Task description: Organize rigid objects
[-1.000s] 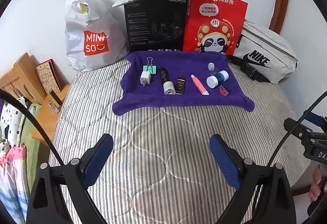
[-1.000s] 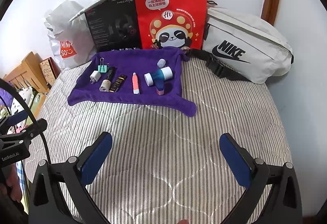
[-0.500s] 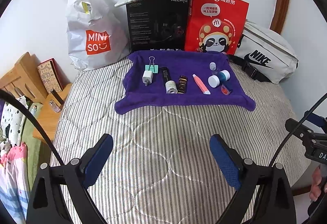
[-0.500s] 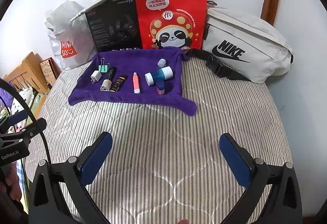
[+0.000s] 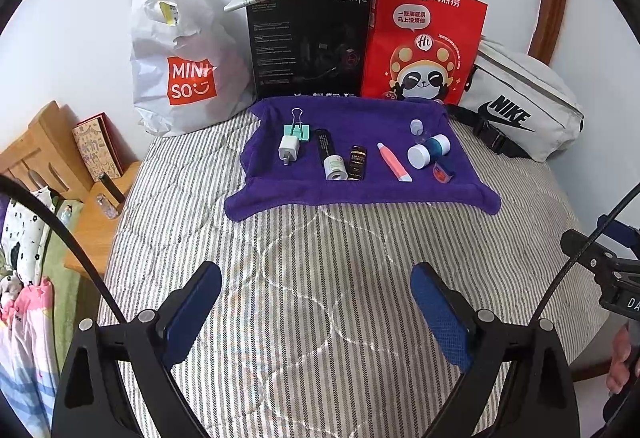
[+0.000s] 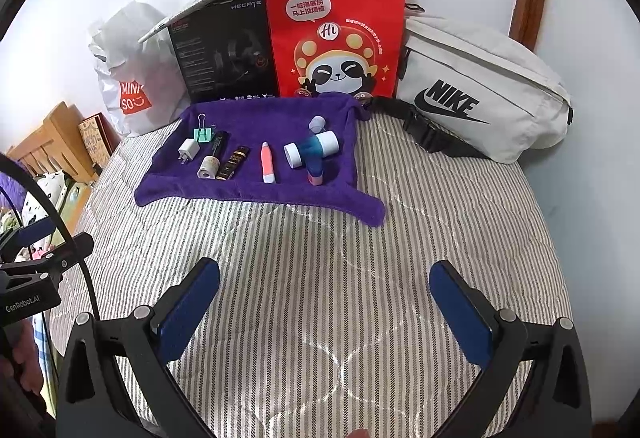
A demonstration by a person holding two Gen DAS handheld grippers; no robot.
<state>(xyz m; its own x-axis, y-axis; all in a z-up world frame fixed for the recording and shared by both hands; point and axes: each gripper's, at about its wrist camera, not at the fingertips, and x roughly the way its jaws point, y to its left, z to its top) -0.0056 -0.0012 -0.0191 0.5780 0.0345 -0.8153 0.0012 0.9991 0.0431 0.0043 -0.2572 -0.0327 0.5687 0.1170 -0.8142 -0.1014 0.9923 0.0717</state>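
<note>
Nearest the cameras, the left gripper (image 5: 316, 294) and the right gripper (image 6: 324, 294) both hang over the striped quilt (image 5: 320, 262) with their blue-padded fingers spread wide and nothing between them. At the far right edge of the left wrist view, part of the other gripper's black frame shows beside a person's fingertips.

Ahead of both pairs of fingers and well apart from them, a purple towel (image 5: 360, 194) lies flat on the quilt with the small objects in a row. Ahead of the left gripper's left finger lie a white charger plug (image 5: 289, 149) and, just behind it, a green binder clip (image 5: 298, 128). Further right come a black tube with a white cap (image 5: 330, 159), a dark gold-lettered box (image 5: 357, 162) just beside it, a pink tube (image 5: 394, 161), then a blue and white device (image 5: 430, 150) with a small lilac piece (image 5: 416, 125) behind it.

Beyond the towel, against the wall, stand a white Miniso bag (image 5: 184, 62), a black box (image 5: 310, 46), a red panda bag (image 5: 424, 42) and a pale Nike pouch (image 5: 520, 106).
</note>
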